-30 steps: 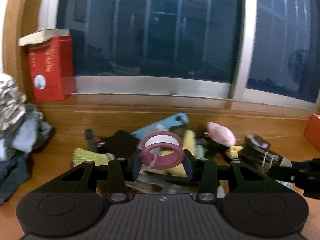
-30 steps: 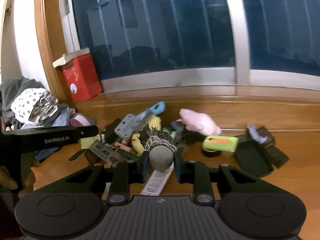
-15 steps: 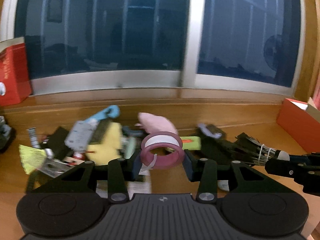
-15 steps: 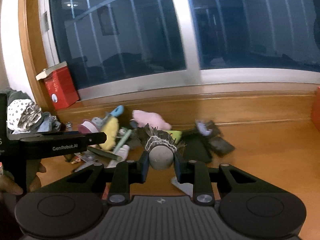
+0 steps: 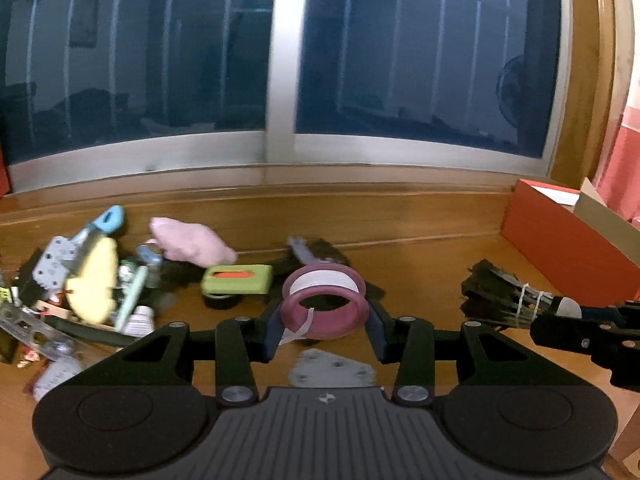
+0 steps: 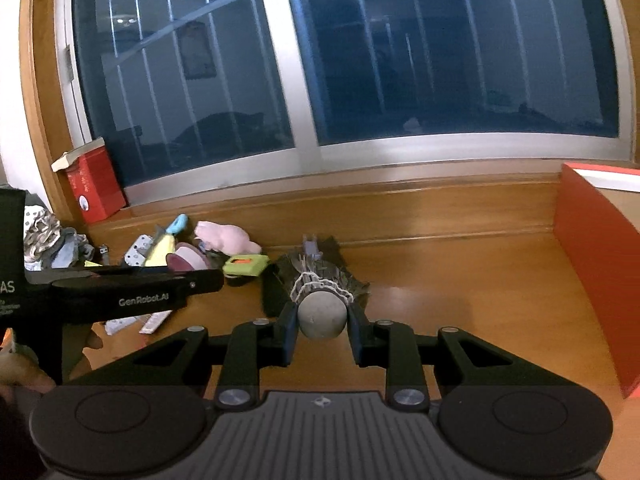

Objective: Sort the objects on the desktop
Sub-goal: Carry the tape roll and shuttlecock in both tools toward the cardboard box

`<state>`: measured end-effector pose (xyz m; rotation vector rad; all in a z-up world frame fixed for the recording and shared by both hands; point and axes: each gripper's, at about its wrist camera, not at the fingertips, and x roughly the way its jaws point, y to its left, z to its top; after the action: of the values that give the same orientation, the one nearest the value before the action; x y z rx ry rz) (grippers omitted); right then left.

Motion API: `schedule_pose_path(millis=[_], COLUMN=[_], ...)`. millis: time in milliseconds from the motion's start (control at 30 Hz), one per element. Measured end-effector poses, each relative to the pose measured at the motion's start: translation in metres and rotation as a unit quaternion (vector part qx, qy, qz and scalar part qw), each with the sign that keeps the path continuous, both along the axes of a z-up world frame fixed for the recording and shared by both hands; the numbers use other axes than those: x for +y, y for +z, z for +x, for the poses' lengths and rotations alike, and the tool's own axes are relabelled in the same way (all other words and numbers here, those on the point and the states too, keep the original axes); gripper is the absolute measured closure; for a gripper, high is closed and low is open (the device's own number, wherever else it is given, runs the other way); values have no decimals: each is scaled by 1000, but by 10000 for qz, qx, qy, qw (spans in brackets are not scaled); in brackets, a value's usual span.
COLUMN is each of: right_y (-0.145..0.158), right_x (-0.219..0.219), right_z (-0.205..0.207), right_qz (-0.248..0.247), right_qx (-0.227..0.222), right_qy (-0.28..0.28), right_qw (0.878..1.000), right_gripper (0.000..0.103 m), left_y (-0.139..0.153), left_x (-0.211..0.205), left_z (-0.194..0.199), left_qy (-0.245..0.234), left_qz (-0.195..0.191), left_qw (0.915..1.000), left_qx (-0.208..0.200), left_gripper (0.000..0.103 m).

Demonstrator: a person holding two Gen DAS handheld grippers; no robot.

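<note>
While both items are carried above the desk, the pink tape roll (image 5: 323, 303) sits clamped between the fingers of the left gripper (image 5: 324, 322), lying flat with its hole up and a loose white tail dangling at the left finger; the dark-feathered shuttlecock (image 6: 322, 300) is pinched by its rounded grey cork in the right gripper (image 6: 322, 330), feathers pointing far. Risk, as I judge it: the roll is held only across its rim, so a tilt or a bump could let it pivot or slip out, and the loose tail could snag on the pile. The cork is round and smooth, so it could squirt from the pads if the squeeze eases. The two grippers ride close together, so a collision near the orange box (image 6: 596, 264) on the right, probably the drop spot, could knock either item loose. The left view shows a grey perforated plate (image 5: 332, 370) on the desk (image 5: 420, 256) right under the roll, plus the shuttlecock's side profile (image 5: 504, 300). The right view alone shows the red tin (image 6: 98, 190) on the far-left sill, the clothes heap (image 6: 48, 236), and the left gripper from the side (image 6: 132, 292). The pink plush (image 5: 192, 240) and green case (image 5: 238, 278) appear in both.
</note>
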<state>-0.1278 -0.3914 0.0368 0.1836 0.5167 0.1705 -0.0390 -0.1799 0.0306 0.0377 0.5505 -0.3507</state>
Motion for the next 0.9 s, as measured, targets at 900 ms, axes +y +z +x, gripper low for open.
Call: schedule_pose_path(millis=[900], right_y=[9], right_x=[-56], right_z=[-20], right_qz=[38], right_qx=[-134], right_qy=[-1771], right_qw=[9841], right_gripper=[75], left_y=[10], left_x=[-131], left_z=[42], left_qy=[-2320], left_qz=[255], left_qw=[9722], left_qx=[-205], left_gripper=[59])
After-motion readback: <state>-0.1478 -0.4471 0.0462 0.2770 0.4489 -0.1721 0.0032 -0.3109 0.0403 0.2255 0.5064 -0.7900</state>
